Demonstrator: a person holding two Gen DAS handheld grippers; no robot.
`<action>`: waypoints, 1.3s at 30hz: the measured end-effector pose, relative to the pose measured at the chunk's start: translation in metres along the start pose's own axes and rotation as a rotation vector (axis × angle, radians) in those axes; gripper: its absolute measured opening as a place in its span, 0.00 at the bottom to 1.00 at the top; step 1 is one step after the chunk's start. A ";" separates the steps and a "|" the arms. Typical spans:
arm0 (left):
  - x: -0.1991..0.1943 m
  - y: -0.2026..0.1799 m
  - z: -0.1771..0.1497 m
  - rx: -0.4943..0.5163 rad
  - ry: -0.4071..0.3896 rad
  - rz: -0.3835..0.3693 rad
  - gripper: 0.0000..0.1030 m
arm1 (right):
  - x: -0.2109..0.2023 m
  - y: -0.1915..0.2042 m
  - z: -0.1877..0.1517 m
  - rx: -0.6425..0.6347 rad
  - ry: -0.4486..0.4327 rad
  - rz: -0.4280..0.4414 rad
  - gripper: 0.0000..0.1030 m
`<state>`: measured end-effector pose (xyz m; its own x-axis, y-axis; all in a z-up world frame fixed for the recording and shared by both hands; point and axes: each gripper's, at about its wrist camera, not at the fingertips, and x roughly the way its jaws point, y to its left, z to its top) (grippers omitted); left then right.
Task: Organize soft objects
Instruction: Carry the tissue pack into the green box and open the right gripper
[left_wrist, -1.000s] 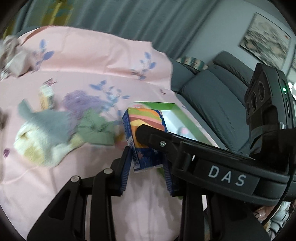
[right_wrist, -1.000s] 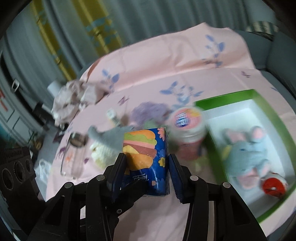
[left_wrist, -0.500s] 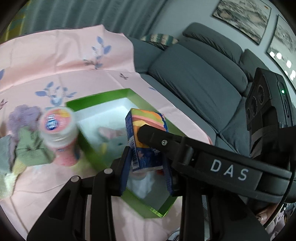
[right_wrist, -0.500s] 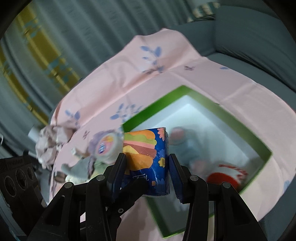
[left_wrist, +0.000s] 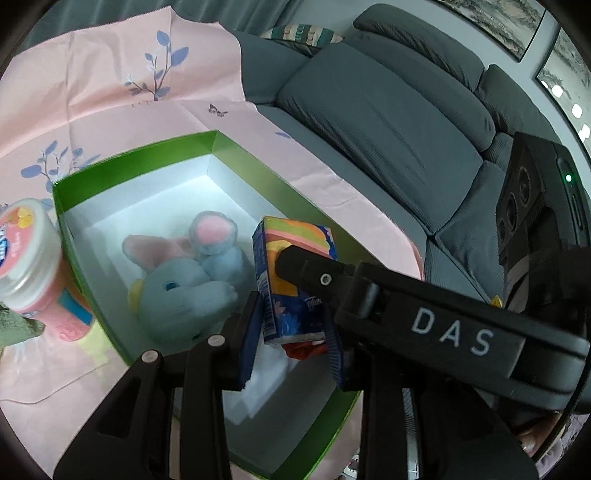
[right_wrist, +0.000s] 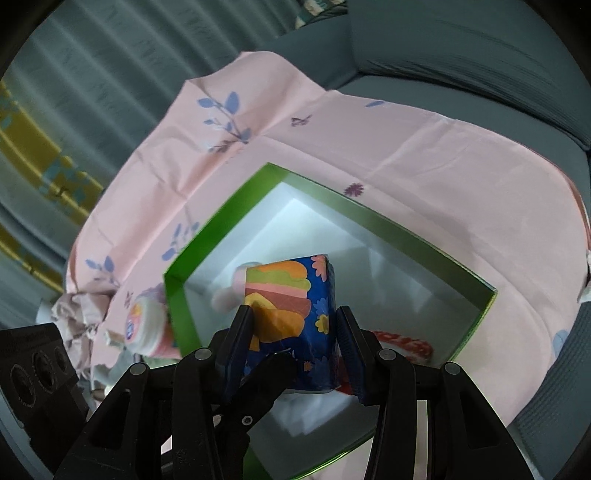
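Note:
A blue tissue pack (left_wrist: 295, 254) with orange, pink and green stripes hangs over the open green box (left_wrist: 136, 155). Both grippers are shut on it. My left gripper (left_wrist: 291, 334) pinches its narrow sides, and my right gripper (right_wrist: 295, 334) clamps its wide sides (right_wrist: 291, 295). A black finger (left_wrist: 369, 288) of the right gripper crosses the left wrist view. Inside the box lie a light blue plush animal (left_wrist: 184, 280) with pink ears and a red object (right_wrist: 406, 347), partly hidden by the pack.
The green box (right_wrist: 388, 218) sits on a pink flowered cloth (left_wrist: 110, 74) spread over a grey sofa (left_wrist: 388, 110). A pink-lidded jar (left_wrist: 33, 266) stands against the box's left wall. Crumpled fabric (right_wrist: 77, 314) lies farther left, and curtains hang behind.
Both grippers carried the tissue pack from above the pink cloth and the loose soft items to above the green box, and lowered it. The grip on the pack is unchanged.

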<state>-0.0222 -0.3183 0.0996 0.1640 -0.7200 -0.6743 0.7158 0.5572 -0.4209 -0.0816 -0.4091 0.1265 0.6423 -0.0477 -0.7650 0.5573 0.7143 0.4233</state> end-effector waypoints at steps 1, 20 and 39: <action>0.003 0.001 -0.001 -0.005 0.005 0.000 0.29 | 0.002 -0.002 0.000 0.004 0.004 -0.009 0.48; 0.016 0.006 -0.004 -0.062 0.051 -0.034 0.30 | 0.014 -0.013 0.004 0.040 0.035 -0.082 0.48; -0.078 0.002 -0.021 -0.022 -0.122 0.053 0.69 | -0.023 0.015 -0.004 -0.024 -0.062 -0.102 0.70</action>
<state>-0.0479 -0.2527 0.1384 0.2833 -0.7338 -0.6174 0.6891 0.6035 -0.4011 -0.0901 -0.3939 0.1484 0.6143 -0.1635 -0.7720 0.6092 0.7201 0.3322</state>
